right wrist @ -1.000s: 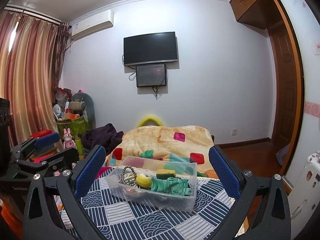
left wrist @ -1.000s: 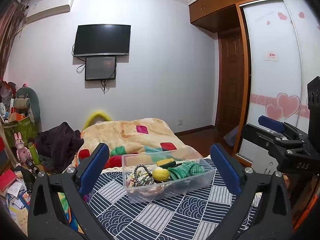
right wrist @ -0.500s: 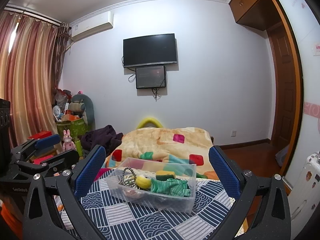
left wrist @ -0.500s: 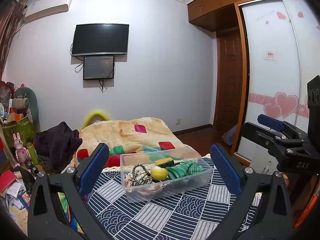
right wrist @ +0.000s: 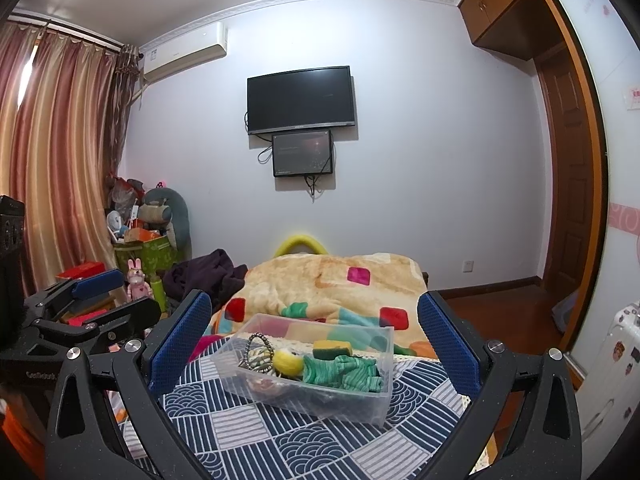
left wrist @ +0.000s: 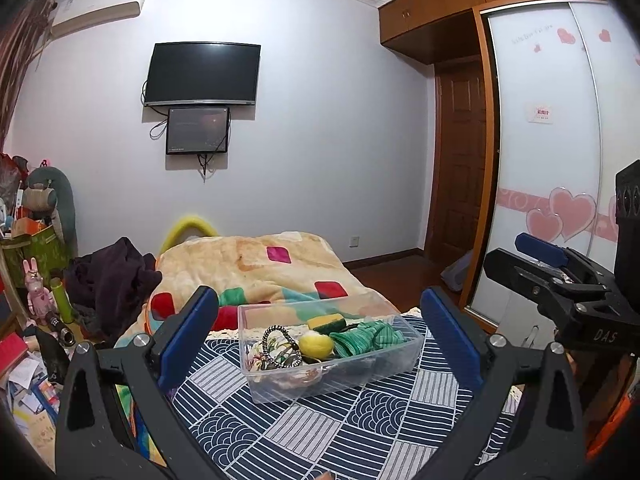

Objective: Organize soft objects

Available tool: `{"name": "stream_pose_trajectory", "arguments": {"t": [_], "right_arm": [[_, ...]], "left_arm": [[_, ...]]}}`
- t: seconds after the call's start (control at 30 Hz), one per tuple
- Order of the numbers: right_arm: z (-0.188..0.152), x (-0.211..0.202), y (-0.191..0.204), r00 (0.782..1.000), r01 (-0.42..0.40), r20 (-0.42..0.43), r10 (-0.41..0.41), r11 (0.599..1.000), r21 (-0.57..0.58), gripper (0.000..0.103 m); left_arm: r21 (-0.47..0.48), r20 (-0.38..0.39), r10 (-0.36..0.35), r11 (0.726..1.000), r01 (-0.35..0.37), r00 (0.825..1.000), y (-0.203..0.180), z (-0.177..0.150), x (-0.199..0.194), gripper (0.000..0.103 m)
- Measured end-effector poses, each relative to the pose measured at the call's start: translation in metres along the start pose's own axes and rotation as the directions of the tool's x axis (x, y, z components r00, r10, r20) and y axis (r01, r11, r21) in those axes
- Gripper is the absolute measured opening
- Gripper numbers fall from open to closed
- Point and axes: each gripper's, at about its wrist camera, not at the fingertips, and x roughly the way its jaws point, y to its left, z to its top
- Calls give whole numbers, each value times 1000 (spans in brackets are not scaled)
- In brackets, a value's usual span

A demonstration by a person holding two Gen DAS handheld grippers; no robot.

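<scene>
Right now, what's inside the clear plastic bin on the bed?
The clear plastic bin holds a green striped cloth, a yellow ball, a yellow-green sponge and a beaded loop. Whatever lies beneath them is covered and unclear.

A clear plastic bin (left wrist: 328,354) holds a yellow ball (left wrist: 316,345), a green striped cloth (left wrist: 362,338) and a yellow-and-green sponge (left wrist: 326,323), set on a navy-and-white patchwork cloth (left wrist: 304,432) of wave and stripe motifs. Behind, a tan blanket (right wrist: 340,284) shows pink, red and green squares. Blue-padded black tongs (right wrist: 314,344) frame the view.
</scene>
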Motion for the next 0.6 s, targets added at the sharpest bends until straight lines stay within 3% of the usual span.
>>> {"name": "stream_pose_trajectory", "arguments": {"t": [0.6], "right_arm": [[-2, 3, 0, 1000, -4, -7, 4, 1000, 0, 103]], "left_arm": [[-18, -18, -22, 1000, 21, 1000, 2, 0, 5, 102]]}}
